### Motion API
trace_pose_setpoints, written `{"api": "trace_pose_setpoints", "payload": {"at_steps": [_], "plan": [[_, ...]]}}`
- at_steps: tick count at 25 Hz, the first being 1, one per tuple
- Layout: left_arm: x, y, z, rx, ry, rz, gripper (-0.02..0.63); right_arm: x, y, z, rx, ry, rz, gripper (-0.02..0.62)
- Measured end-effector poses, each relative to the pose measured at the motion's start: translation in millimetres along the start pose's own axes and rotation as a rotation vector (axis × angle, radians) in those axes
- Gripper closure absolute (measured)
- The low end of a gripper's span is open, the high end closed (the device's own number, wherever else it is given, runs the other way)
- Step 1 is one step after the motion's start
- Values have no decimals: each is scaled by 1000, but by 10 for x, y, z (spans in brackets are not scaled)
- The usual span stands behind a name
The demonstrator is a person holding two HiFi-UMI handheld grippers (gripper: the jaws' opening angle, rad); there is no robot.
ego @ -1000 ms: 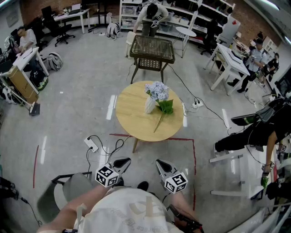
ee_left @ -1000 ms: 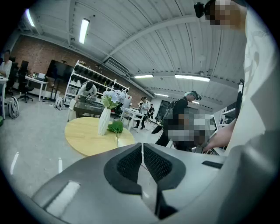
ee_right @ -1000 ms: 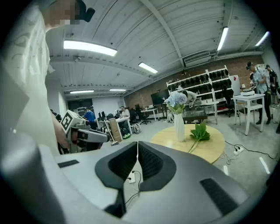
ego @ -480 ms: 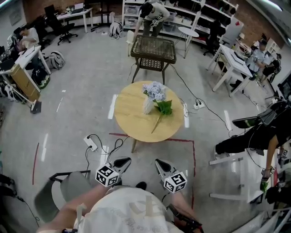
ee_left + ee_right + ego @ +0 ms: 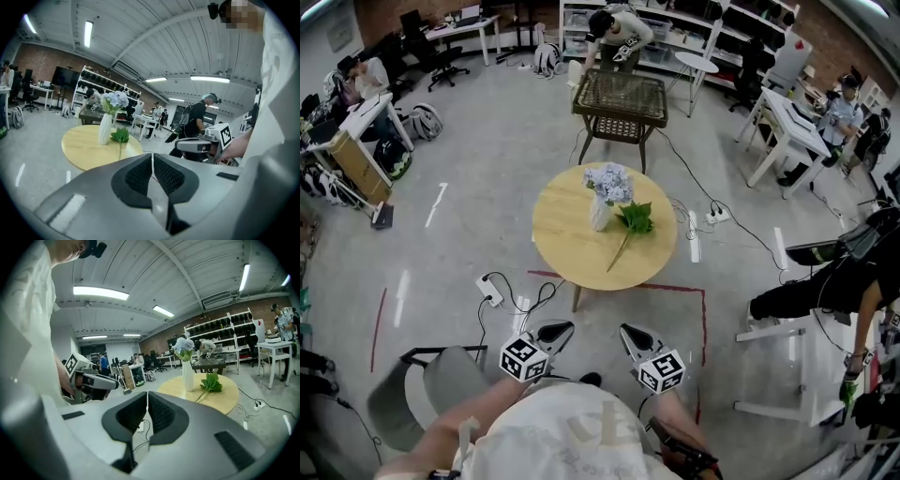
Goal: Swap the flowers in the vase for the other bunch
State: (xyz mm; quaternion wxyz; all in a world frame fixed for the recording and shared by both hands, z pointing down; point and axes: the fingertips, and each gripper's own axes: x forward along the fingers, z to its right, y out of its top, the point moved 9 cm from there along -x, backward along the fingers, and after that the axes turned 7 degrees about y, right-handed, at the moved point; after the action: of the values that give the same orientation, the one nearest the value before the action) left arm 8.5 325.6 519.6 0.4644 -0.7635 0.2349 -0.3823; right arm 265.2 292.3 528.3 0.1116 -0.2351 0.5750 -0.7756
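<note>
Both grippers are held low in front of the body, side by side and well apart from the round wooden worktop (image 5: 567, 248). On the left gripper (image 5: 560, 328) the jaws are seen pressed together in its own view, with nothing between them. The same is seen on the right gripper (image 5: 627, 331): jaws together, nothing held. Both are pointed roughly toward the worktop. A white vase (image 5: 600, 215) is stood upright near the worktop's middle, slightly toward the far side, and pale blue flowers (image 5: 608, 182) are seated in it. A leafy stem (image 5: 634, 221) is laid flat on the worktop, its green leaves just beside the vase on the right in the head view and its bare end pointed back toward the person. Whether leaves and vase touch cannot be told. No bloom can be made out on that stem. Neither the vase nor the stem is touched by a gripper. A dark wicker table (image 5: 619, 98) is seen beyond the worktop, a power strip (image 5: 488, 292) on the floor to its near left, and red tape (image 5: 675, 288) is run across the floor between worktop and grippers.
</note>
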Motion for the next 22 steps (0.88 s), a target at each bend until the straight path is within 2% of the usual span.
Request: {"api": "trace_pose_setpoints", "payload": {"at_steps": [8, 15, 22], "plan": [[115, 94, 142, 22, 28, 4, 590, -128, -22, 168, 14, 7, 39, 586], [150, 84, 120, 25, 48, -25, 591, -116, -72, 249, 37, 11, 61, 586], [435, 70, 125, 25, -26, -59, 590, -203, -140, 363, 71, -52, 57, 586]]}}
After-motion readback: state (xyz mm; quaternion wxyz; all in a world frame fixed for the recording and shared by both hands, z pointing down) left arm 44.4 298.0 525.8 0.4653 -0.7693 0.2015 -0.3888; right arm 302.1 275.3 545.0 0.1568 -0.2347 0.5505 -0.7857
